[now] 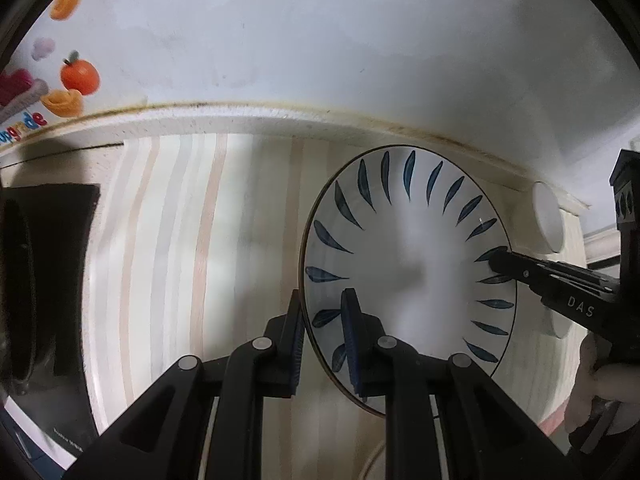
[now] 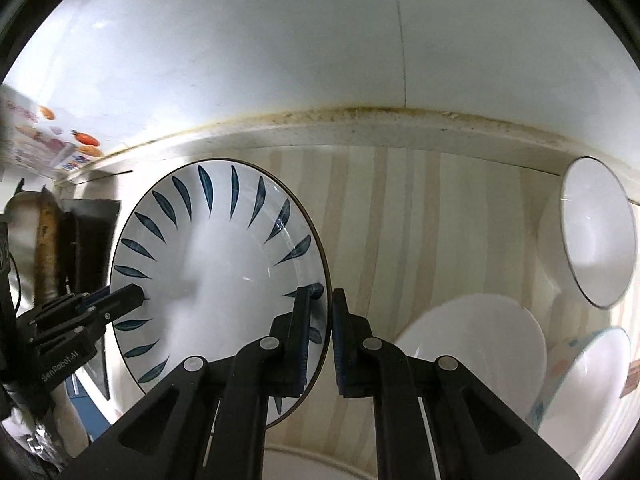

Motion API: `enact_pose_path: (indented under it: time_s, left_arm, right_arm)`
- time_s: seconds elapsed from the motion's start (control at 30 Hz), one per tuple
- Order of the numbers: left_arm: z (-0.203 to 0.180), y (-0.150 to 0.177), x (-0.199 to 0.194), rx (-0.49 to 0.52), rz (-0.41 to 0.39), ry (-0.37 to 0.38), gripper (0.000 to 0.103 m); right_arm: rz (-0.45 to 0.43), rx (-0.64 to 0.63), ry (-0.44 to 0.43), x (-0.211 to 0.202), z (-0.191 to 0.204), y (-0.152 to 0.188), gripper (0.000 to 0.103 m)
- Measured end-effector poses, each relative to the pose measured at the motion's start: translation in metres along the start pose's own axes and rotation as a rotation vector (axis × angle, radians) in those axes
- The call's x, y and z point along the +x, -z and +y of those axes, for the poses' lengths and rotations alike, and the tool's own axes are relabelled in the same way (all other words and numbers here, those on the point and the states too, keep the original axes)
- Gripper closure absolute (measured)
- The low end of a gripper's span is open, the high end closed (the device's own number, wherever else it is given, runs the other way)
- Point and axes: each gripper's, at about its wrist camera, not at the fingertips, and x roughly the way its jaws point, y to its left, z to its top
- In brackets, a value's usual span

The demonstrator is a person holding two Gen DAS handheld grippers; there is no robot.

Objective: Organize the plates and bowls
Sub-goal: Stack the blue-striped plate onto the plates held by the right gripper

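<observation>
A: How is the leaf-patterned plate (image 1: 408, 272) held?
B: Opposite rims are pinched by the left claw (image 1: 324, 328) and right claw (image 2: 320, 332), near the table's (image 2: 400, 216) back edge.
A: And open room?
B: Bare striped surface is seen leftward; white bowls (image 2: 476, 344) are crowded at the right edge

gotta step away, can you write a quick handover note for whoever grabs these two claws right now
Left claw: shut on the leaf plate, pinching its rim on one side.
Right claw: shut on the same plate's opposite rim, so both hold it over the striped mat.
Other dishes: a white bowl near the wall at the right, a white plate and a patterned bowl nearer in on the right.
Done: the leaf plate is gripped. Whether it is lifted off the mat I cannot tell.
Left: set it down in its spot, probably with the other plate, then sort the bowls.
</observation>
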Motion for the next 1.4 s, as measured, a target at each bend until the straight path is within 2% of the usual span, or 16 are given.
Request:
enact_pose_path:
  time_s: [0.3, 0.57, 0.93, 1.4]
  left_arm:
    - [-0.025, 0.026, -0.057, 0.05, -0.061, 0.029, 0.087]
    - [-0.041, 0.062, -0.071, 0.096, -0.073, 0.052, 0.087]
    - [-0.055, 0.122, -0.036, 0.147, 0.052, 0.066, 0.087]
    - [-0.079, 0.155, 0.031, 0.224, 0.19, 0.013, 0.087]
  right_arm:
    - [-0.083, 0.007, -0.028, -0.07, 0.014, 0.048, 0.091]
    - [-0.135, 0.031, -0.036, -0.113, 0.019, 0.105, 0.091]
    - [-0.106, 0.105, -0.052, -0.103, -0.004, 0.185, 0.091]
    - [0.019, 0.226, -0.041, -0.03, -0.045, 0.254, 0.091]
